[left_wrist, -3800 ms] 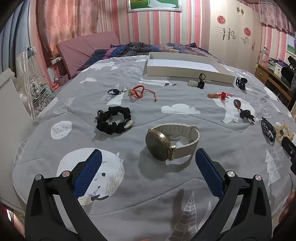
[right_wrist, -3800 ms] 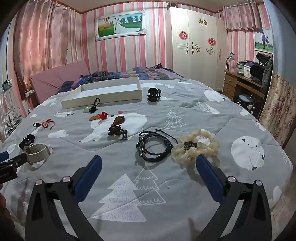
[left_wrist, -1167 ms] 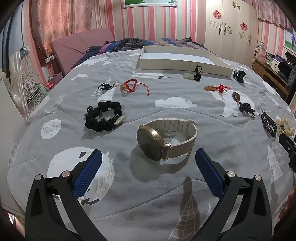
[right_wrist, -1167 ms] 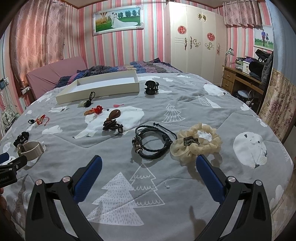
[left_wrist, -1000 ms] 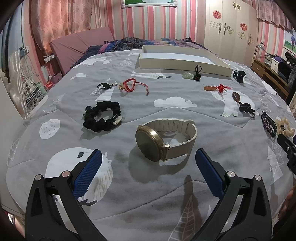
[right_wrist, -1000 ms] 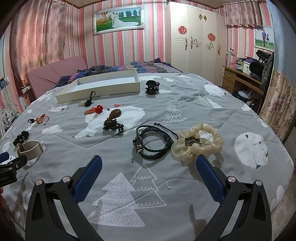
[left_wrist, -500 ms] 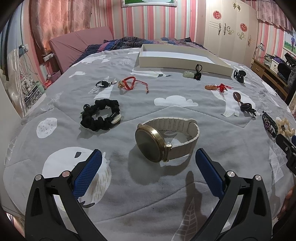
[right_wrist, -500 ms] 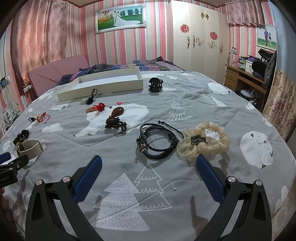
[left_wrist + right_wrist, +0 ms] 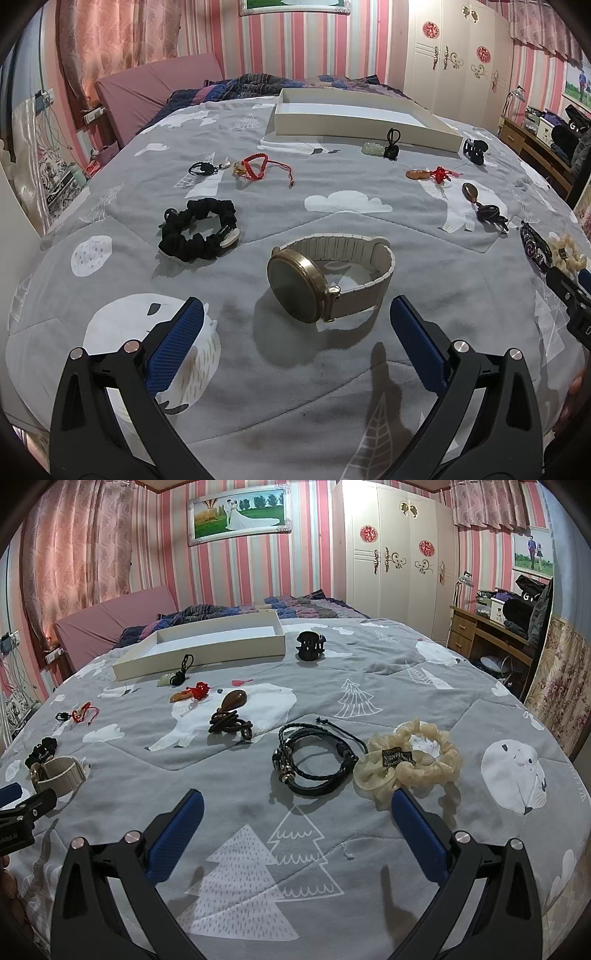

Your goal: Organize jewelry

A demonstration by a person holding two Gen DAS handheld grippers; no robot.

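Note:
A gold watch with a beige strap lies on the grey bedspread just beyond my left gripper, which is open and empty. A black scrunchie lies to its left. In the right wrist view my right gripper is open and empty, just short of a black braided bracelet and a cream scrunchie. A white tray stands empty at the far side. Red cord bracelet, jade pendant, red-knot charm and brown stone pendant lie between.
A black hair claw sits right of the tray. A folded pink mattress leans at the bed's far left. A desk with clutter stands right of the bed, a wardrobe behind.
Both grippers have crept slightly forward over the bed; the watch and the bracelet sit a little nearer. Nothing was picked up or moved.

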